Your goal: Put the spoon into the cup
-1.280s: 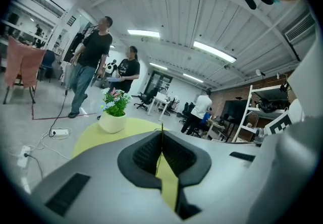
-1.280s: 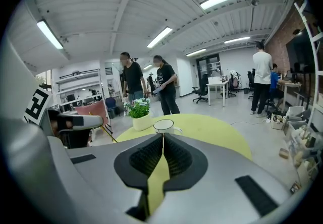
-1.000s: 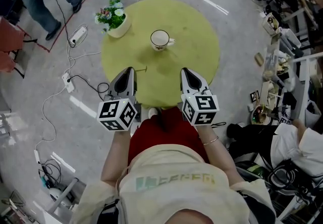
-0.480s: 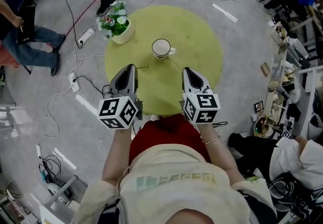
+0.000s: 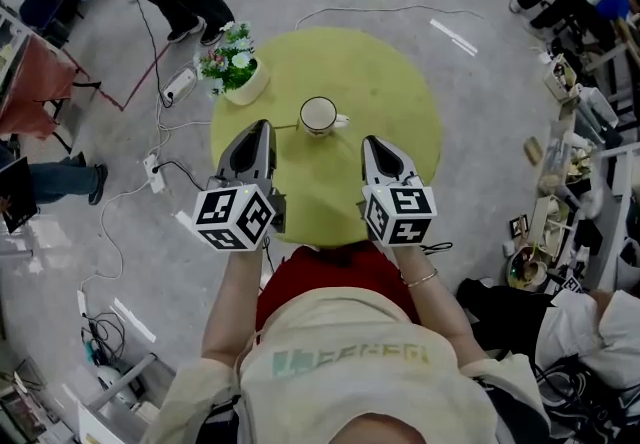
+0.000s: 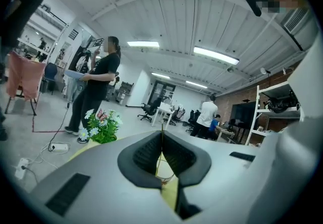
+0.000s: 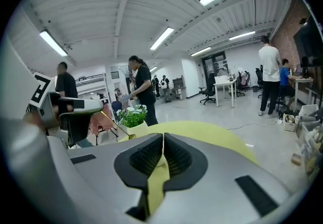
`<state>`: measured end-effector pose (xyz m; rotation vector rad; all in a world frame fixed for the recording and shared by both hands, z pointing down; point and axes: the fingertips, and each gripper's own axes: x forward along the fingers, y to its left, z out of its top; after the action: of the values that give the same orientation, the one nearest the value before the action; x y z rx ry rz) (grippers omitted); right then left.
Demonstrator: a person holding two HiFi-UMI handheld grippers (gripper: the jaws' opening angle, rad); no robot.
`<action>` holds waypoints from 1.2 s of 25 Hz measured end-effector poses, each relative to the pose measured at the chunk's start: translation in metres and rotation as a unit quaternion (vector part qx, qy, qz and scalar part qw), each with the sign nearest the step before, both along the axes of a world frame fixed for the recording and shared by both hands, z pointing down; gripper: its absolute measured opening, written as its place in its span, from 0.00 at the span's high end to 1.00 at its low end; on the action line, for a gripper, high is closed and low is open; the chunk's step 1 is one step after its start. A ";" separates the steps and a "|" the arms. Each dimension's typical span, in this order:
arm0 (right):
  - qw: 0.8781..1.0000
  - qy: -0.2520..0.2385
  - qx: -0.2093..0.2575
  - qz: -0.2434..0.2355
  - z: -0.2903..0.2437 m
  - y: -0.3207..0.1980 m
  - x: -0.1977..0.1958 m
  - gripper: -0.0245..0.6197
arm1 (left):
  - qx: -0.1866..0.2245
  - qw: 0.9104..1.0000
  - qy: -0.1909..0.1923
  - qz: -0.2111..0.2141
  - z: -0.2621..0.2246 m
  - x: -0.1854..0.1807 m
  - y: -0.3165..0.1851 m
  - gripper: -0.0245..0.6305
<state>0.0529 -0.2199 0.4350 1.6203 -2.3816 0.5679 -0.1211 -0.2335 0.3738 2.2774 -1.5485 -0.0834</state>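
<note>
From the head view the spoon (image 7: 117, 125) is hidden under the left hand-held gripper (image 5: 262, 126), the near rim of the surface (image 5: 400, 82) is covered by the person's lap (image 5: 330, 267), and in the left gripper view the cup (image 6: 164, 168) shows only as a sliver between that hand-held gripper's closed jaws.

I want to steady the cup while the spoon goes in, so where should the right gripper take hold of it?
Probably the handle, approached from the right of the cup. It sticks out sideways toward the side where the right gripper is, and gripping there leaves the open mouth free for the spoon.
</note>
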 end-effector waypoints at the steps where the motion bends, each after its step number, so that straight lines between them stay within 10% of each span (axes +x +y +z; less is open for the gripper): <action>1: 1.000 -0.001 0.001 -0.001 -0.001 -0.003 0.000 0.90 | 0.002 1.000 0.000 0.002 -0.002 0.003 -0.003 0.93; 30: 0.997 0.009 -0.064 -0.037 0.048 -0.060 0.007 0.90 | -0.092 0.995 0.031 0.005 0.074 0.043 -0.069 0.93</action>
<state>0.0601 -0.2799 0.4829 1.4725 -2.3284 0.6741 -0.0785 -0.3024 0.4480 2.1181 -1.4510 -0.0070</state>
